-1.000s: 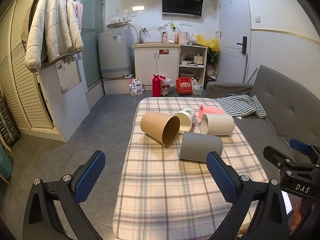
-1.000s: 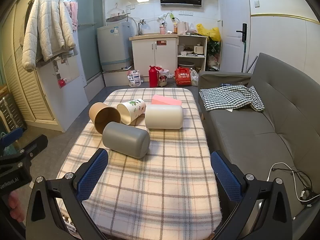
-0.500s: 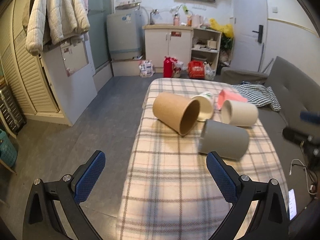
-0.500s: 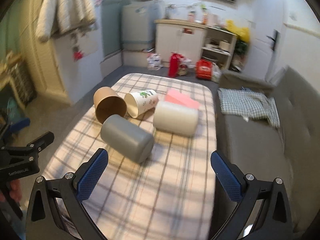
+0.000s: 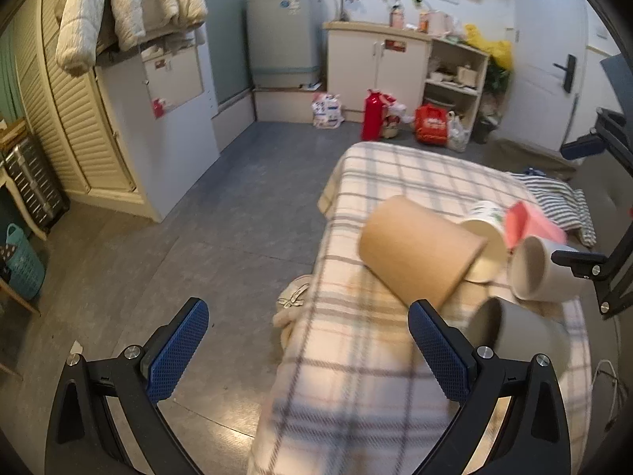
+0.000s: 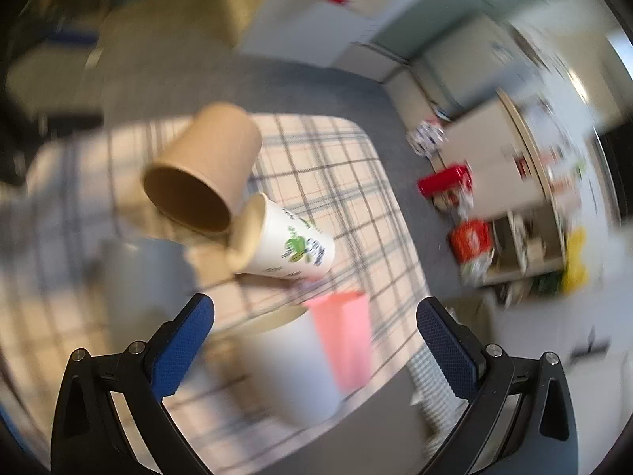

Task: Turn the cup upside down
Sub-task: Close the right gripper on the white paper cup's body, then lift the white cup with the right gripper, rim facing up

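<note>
- One table under a plaid cloth (image 5: 356,340) fills the lower right of the left wrist view and the left half of the right wrist view.
- Five cups lie on their sides on it, clustered together.
- One brown paper cup (image 5: 419,251) (image 6: 205,166), the largest in view, sits right of centre in the left wrist view, its mouth turned toward the lower right.
- One grey cup (image 5: 518,336) (image 6: 138,277) lies at the lower right of the left wrist view, just past that gripper's right finger.
- One cream cup (image 5: 542,273) (image 6: 292,368) lies at the right edge there; in the right wrist view it is low and central, between the fingers, heavily blurred.
- One pink cup (image 5: 530,227) (image 6: 344,336) seems to touch the cream cup, though blur makes this uncertain.
- One white printed paper cup (image 5: 486,223) (image 6: 285,245) rests with its rim against the brown cup's rim.
- Left gripper (image 5: 306,356): jaws spread wide and empty, low in the frame, pointing over the table's left edge and the floor.
- Right gripper (image 6: 314,346): jaws spread wide and empty, view rolled sideways, fingers either side of the cream and pink cups without touching them.
</note>
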A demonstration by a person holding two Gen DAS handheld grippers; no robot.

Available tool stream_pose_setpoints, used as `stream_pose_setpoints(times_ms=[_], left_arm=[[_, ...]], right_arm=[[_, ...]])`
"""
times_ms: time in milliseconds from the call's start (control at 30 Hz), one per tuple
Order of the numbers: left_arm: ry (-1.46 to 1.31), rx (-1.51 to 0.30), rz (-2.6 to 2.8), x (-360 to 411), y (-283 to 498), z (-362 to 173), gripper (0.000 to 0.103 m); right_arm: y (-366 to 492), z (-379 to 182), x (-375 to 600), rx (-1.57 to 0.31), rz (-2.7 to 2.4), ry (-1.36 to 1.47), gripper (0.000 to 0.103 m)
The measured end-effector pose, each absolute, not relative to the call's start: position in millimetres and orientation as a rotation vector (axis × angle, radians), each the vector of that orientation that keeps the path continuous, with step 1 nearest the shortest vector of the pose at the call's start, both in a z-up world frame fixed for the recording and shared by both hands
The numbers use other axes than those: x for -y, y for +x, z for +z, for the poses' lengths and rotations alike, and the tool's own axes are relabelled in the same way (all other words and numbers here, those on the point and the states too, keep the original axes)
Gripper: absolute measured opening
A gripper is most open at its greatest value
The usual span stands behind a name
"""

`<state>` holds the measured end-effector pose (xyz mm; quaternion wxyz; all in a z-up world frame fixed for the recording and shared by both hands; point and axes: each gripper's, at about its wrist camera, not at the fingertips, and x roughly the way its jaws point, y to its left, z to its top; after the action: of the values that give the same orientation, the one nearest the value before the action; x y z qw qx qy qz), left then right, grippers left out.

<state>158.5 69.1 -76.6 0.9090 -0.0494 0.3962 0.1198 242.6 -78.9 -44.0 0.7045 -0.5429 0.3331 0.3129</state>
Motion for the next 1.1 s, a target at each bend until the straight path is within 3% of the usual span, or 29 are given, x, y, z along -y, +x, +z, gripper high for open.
stream_pose_setpoints(times_ms=[567,633,667,700,1100], left_arm=[[-0.123,-0.901,0.262,-85.1,186.5,-111.5,0.103],[-0.125,-0.907,0.26,-83.8,187.0,-113.5,0.103],[-0.123,-0.909,0.258,-82.7,187.4,-114.0,0.103],[-0.119,-0.91,0.257,-81.1,187.1,-113.7,0.103],[-0.099,-0.826,0.227,-65.9,166.7,-76.9,0.103]], right_arm=[[275.7,-124.5,38.8,-0.728,0.934,-1.513,0.101],[279.3,-128.9,37.4,-0.733,0.926,-1.515,0.091],[280.9,-129.7,36.6,-0.742,0.924,-1.512,0.08],[282.7,-130.1,35.8,-0.754,0.92,-1.51,0.081],[265.8,-39.9,45.8,-0.768,0.77,-1.248,0.08]])
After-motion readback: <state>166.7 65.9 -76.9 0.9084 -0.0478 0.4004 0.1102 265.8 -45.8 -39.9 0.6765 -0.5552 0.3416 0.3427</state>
